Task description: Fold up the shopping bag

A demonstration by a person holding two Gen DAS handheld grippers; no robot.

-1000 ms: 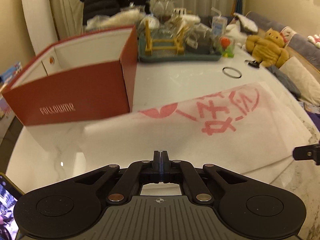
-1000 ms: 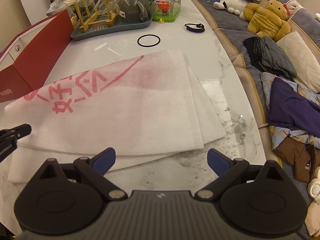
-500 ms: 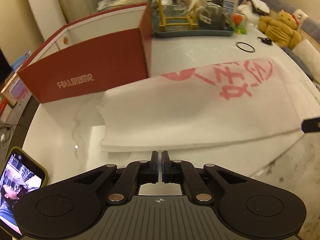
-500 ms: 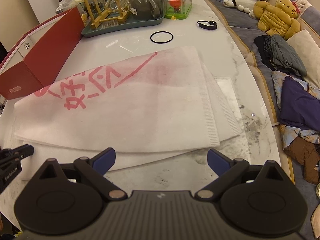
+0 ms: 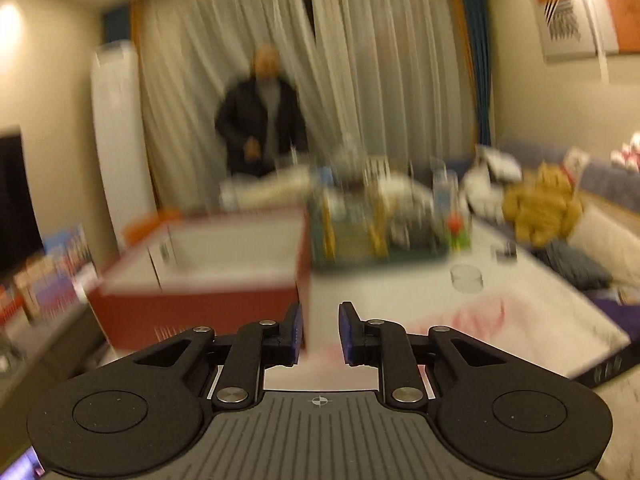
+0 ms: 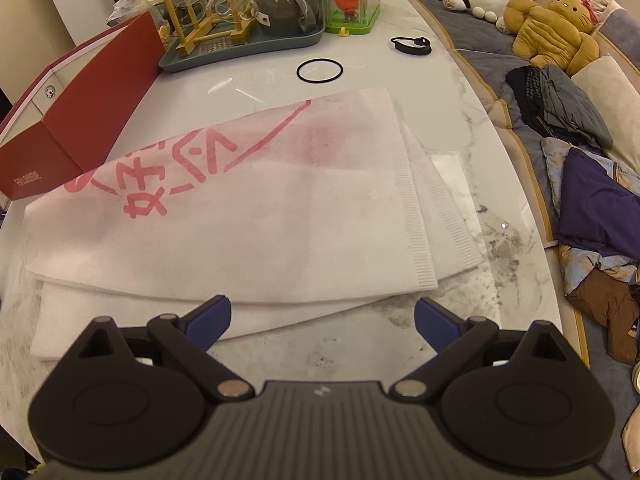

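Both grippers are seen above a marble table (image 6: pixel 452 92). Nearest the lens, the right gripper (image 6: pixel 322 322) is held with its jaws spread wide and nothing between them, poised over the near edge of the bag (image 6: pixel 240 216). That white bag, printed in red, is laid flat on the tabletop, folded over on itself so that offset layers are shown at its right and near edges. The left gripper (image 5: pixel 319 334) is pictured in a blurred frame, its jaws having just been opening; a narrow gap is left between the blue pads (image 5: pixel 295 334) and nothing is gripped. A red box (image 6: pixel 84 120) is stood just left of the bag. Beyond, a black ring (image 6: pixel 319 71) and a tray (image 6: pixel 240 46) of glassware are seen. Farthest back, a person (image 5: pixel 262 120) in a dark coat is seen before pale curtains (image 5: pixel 360 80).
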